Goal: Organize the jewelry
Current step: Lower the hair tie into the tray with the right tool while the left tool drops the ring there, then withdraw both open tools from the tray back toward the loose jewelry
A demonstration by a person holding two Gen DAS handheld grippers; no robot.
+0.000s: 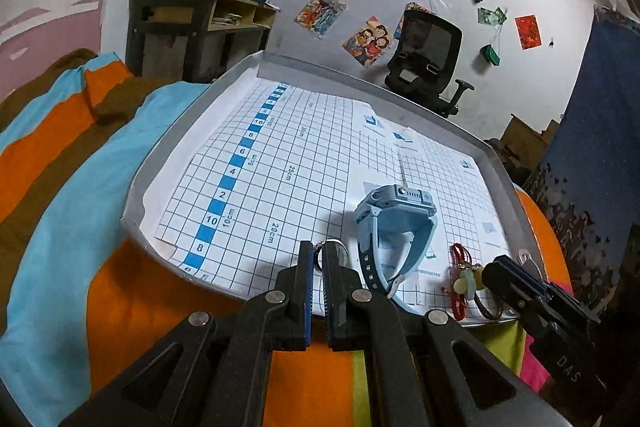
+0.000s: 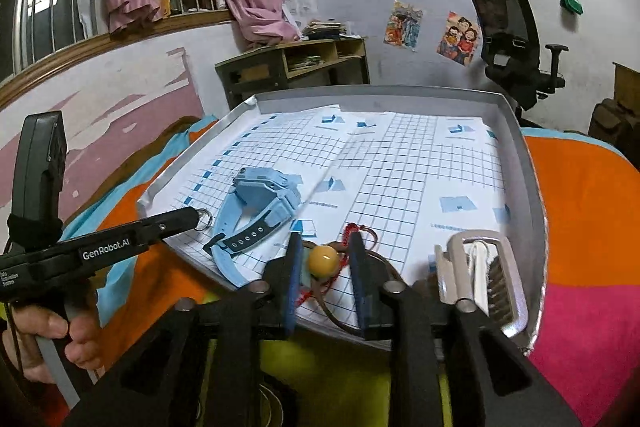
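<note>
My left gripper (image 1: pixel 319 251) is shut on a small metal ring (image 1: pixel 320 259) over the near edge of a silver tray (image 1: pixel 400 98) lined with grid paper. From the right wrist view the left gripper (image 2: pixel 197 217) shows the ring (image 2: pixel 205 218) at its tips. A light blue smartwatch (image 1: pixel 394 215) (image 2: pixel 260 203) lies on the paper just beyond. My right gripper (image 2: pixel 326 249) stands open, its fingers straddling a yellow bead (image 2: pixel 323 261) on a red cord bracelet (image 2: pixel 352 229) (image 1: pixel 460 279). The right gripper (image 1: pixel 498 267) sits at the tray's near right corner.
A silver hair comb clip (image 2: pixel 480 267) lies in the tray's near right corner. The tray (image 2: pixel 380 93) rests on a striped orange, blue and pink blanket (image 1: pixel 120 287). A hand (image 2: pixel 60 339) holds the left tool. A desk (image 1: pixel 192 27) and an office chair (image 1: pixel 428 59) stand by the wall.
</note>
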